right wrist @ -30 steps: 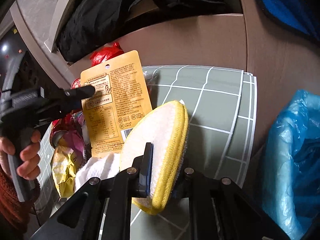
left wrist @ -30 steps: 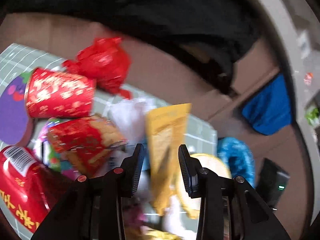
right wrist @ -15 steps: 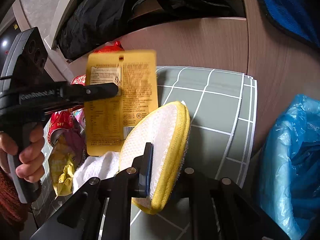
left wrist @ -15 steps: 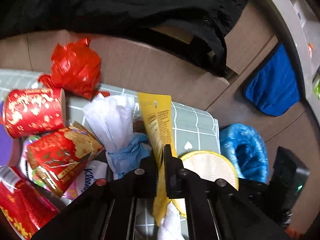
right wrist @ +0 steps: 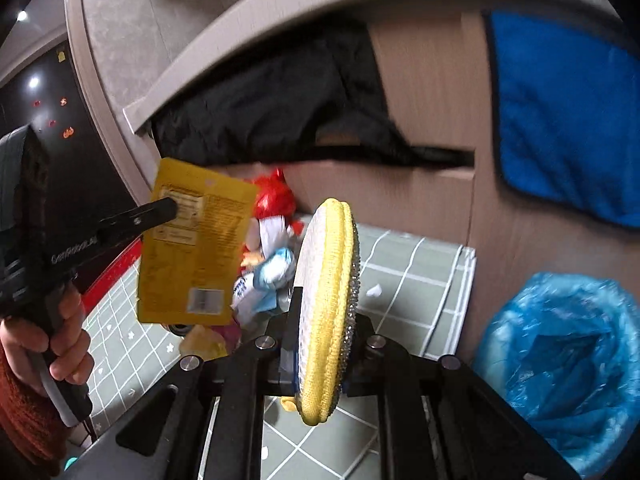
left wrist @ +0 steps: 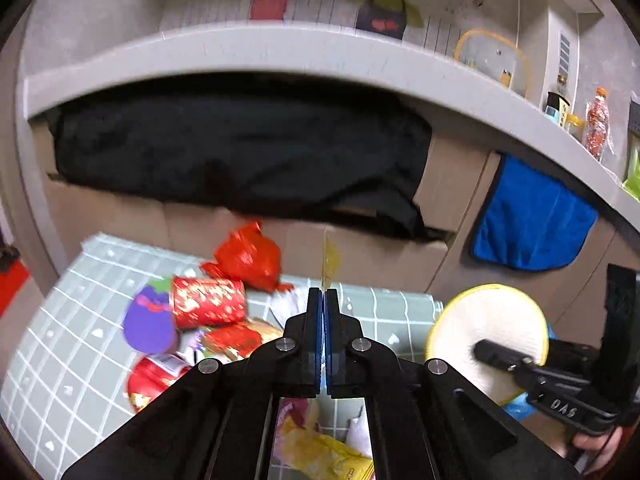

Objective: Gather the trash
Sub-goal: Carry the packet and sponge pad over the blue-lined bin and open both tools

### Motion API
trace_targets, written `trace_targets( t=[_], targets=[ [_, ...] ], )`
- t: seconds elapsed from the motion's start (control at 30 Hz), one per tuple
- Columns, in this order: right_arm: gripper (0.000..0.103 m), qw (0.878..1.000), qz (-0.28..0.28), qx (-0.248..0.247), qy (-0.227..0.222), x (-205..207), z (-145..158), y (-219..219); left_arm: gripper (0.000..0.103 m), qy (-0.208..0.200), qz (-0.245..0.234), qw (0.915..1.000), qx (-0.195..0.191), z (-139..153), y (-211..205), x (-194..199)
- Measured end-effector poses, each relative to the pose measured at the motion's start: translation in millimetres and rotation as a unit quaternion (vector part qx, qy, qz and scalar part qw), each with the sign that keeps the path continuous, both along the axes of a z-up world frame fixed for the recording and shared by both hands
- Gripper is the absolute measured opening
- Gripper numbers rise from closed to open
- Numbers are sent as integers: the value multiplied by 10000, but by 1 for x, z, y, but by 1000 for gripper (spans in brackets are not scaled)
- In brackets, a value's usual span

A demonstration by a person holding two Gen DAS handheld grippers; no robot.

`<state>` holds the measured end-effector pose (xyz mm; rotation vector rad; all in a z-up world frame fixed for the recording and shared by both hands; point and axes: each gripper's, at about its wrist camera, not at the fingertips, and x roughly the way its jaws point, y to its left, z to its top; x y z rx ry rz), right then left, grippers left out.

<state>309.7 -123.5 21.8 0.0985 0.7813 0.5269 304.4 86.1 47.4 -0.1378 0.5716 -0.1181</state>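
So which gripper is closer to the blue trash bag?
Right. The right gripper, holding the yellow round pad, is beside the blue trash bag. The left gripper, holding the yellow packet, is farther away.

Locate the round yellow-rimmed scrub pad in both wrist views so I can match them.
Left wrist: the scrub pad sits lower right, face-on, clamped by the right gripper.
Right wrist: the pad is centre, edge-on and upright, rising from the right gripper.
Shared landmark: the blue towel hanging on the cabinet front, right of the pad in both.
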Motion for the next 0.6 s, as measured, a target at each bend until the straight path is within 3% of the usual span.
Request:
trace_targets(
  t=[0.3, 0.6],
  targets=[
    [13, 9993, -280, -122, -204, -18, 18, -41, 0, 137, -61, 9997, -173, 5, -25, -10],
    [13, 9925, -998, -389, -590, -24, 44, -121, 0, -534, -711, 9956, -307, 38, -120, -21]
  ],
)
